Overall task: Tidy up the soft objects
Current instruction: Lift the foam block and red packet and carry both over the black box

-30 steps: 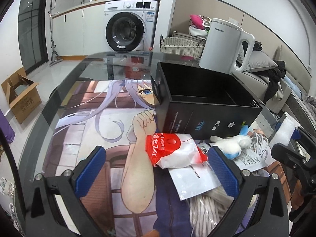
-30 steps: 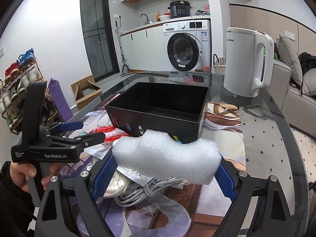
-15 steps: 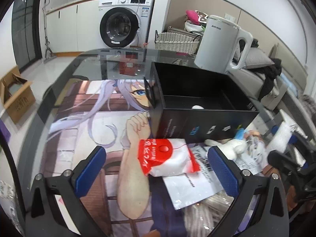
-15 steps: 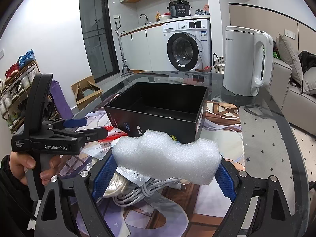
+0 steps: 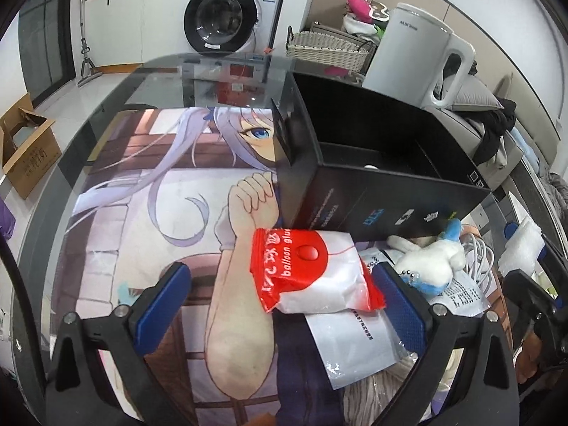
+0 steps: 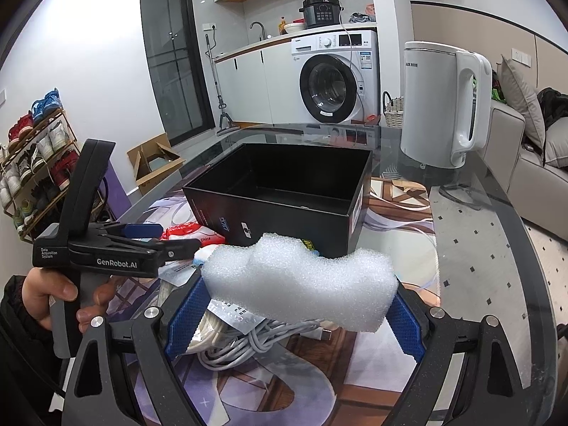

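Note:
My right gripper point(image 6: 296, 307) is shut on a white foam block point(image 6: 301, 284) and holds it above the table, in front of the open black box point(image 6: 284, 206). The foam also shows at the right edge of the left wrist view point(image 5: 522, 248). My left gripper point(image 5: 284, 300) is open, its jaws standing either side of a red and white balloon-glue bag point(image 5: 312, 273) that lies on the mat just before the black box point(image 5: 383, 191). A white and blue plush toy point(image 5: 429, 259) lies to the right of the bag.
A white kettle point(image 5: 415, 53) stands behind the box. A flat white pouch point(image 5: 355, 340), a coiled white cable point(image 6: 248, 340) and paper lie on the printed anime mat point(image 5: 159, 191) over the glass table. A wicker basket point(image 5: 330, 49) sits beyond the table.
My left gripper has moved forward and lower over the red and white bag, which now lies between the open jaws. My right gripper holds the foam block nearly still.

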The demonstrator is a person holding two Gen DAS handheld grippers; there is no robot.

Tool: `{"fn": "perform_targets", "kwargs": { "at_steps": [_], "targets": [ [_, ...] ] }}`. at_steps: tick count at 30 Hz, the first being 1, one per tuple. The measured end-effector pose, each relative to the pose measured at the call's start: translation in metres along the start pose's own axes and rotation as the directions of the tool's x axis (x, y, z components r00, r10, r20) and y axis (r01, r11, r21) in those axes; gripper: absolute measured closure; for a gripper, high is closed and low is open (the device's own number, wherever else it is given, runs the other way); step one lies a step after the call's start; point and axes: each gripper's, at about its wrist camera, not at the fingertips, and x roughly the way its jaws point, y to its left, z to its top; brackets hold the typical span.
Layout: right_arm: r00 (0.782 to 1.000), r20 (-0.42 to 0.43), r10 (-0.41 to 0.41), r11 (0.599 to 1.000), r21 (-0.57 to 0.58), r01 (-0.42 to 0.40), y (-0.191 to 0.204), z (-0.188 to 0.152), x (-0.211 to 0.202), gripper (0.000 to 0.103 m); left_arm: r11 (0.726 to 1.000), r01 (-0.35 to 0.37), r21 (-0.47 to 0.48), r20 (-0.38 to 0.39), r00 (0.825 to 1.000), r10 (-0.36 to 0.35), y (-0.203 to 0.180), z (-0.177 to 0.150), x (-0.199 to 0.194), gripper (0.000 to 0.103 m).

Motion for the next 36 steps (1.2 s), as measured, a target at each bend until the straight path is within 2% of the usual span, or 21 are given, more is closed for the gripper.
{"fn": "perform_targets", "kwargs": {
  "at_steps": [3,6,8,10,22,31,36],
  "targets": [
    [1.0,-0.002,0.0,1.0,-0.006,0.0,0.001,0.001,0.001,0.012,1.0,0.029,-0.002,-0.005,1.0,-0.029,-0.002,-0.001,0.002,0.019],
    [1.0,-0.001,0.0,1.0,-0.011,0.0,0.002,0.001,0.002,0.012,0.998,0.058,0.006,-0.004,0.998,-0.058,-0.006,-0.001,0.002,0.039],
    [1.0,0.0,0.001,1.0,-0.015,-0.001,0.003,0.002,0.002,0.012,0.997,0.068,0.022,0.005,0.998,-0.068,-0.008,-0.002,0.0,0.044],
    [1.0,0.001,0.001,1.0,-0.02,-0.001,0.003,0.002,0.002,0.012,0.996,0.08,0.038,0.014,0.997,-0.081,-0.01,-0.003,-0.002,0.053],
    [1.0,0.005,0.0,0.999,-0.035,0.001,0.005,0.003,0.001,0.012,0.993,0.09,0.07,0.088,0.992,-0.096,-0.011,-0.009,-0.029,0.055],
    [1.0,0.007,-0.004,0.998,-0.056,0.004,0.004,0.011,0.004,0.012,0.989,0.111,0.096,0.198,0.972,-0.128,-0.013,-0.002,-0.06,0.055],
    [1.0,0.019,-0.006,0.997,-0.077,0.008,0.003,0.023,0.009,0.012,0.987,0.11,0.114,0.219,0.967,-0.133,-0.018,0.008,-0.064,0.055]
  ]
}}
